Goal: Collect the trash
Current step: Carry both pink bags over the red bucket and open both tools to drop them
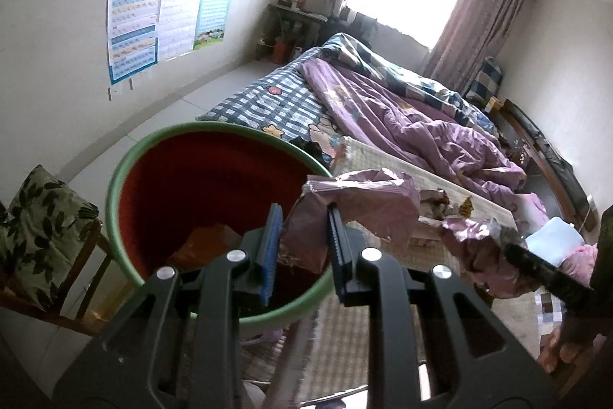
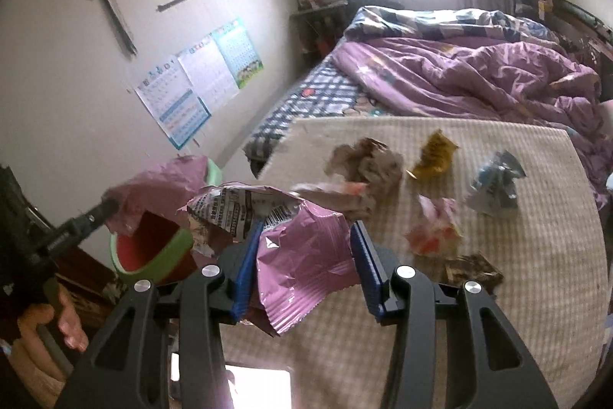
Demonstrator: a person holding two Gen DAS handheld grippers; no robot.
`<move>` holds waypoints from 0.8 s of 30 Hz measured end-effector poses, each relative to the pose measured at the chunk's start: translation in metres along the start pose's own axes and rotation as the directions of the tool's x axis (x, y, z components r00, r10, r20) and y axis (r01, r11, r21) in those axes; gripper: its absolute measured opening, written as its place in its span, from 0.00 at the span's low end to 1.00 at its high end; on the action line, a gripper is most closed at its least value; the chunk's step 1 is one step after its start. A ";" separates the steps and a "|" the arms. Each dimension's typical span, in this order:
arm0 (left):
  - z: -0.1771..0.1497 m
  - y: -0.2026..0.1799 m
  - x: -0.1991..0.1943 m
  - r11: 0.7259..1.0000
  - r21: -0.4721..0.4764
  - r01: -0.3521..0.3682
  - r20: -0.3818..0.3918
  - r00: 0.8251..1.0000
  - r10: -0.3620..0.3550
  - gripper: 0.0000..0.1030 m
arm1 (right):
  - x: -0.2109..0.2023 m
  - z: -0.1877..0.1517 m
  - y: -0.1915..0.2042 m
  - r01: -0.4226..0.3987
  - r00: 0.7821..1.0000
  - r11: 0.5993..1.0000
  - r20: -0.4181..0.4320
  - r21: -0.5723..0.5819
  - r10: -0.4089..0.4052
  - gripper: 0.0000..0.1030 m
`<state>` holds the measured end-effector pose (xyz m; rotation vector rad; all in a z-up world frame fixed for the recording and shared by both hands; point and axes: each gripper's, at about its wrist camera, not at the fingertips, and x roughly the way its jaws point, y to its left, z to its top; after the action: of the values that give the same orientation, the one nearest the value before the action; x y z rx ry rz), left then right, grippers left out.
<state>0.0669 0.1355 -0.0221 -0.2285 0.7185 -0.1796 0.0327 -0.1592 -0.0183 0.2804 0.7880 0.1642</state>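
Observation:
My left gripper (image 1: 304,213) is shut on a crumpled pink snack wrapper (image 1: 356,206), held above the near rim of a green bin (image 1: 122,179) with a red inside. The right wrist view shows that gripper (image 2: 109,207) and its wrapper (image 2: 164,186) over the bin (image 2: 176,244). My right gripper (image 2: 308,229) is shut on a second pink wrapper (image 2: 302,255), lifted off the woven mat (image 2: 536,255). On the mat lie a grey crumpled wrapper (image 2: 364,163), a yellow one (image 2: 435,156), a blue-white one (image 2: 494,183), a pink-orange one (image 2: 433,229) and a dark one (image 2: 473,269).
A wooden chair with a leaf-print cushion (image 1: 38,229) stands left of the bin. A purple quilt (image 1: 421,125) is bunched on the bed beyond the mat. A person's hand (image 2: 49,328) grips the left tool's handle. Posters (image 1: 134,25) hang on the wall.

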 end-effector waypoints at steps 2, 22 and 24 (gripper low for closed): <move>0.001 0.006 -0.001 1.000 -0.001 -0.001 -0.001 1.000 0.001 0.22 | 0.002 0.002 0.010 -0.008 1.000 1.000 0.003 -0.006 0.008 0.44; 0.008 0.047 0.007 1.000 -0.016 -0.017 -0.019 1.000 0.016 0.22 | 0.029 0.004 0.070 -0.038 0.999 0.998 -0.009 -0.049 0.037 0.44; 0.008 0.047 0.007 1.000 -0.016 -0.019 -0.020 1.000 0.019 0.22 | 0.031 0.005 0.075 -0.038 0.999 0.998 -0.009 -0.056 0.038 0.44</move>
<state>0.0814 0.1805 -0.0335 -0.2358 0.7419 -0.1583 0.0550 -0.0808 -0.0127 0.2423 0.7848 0.2228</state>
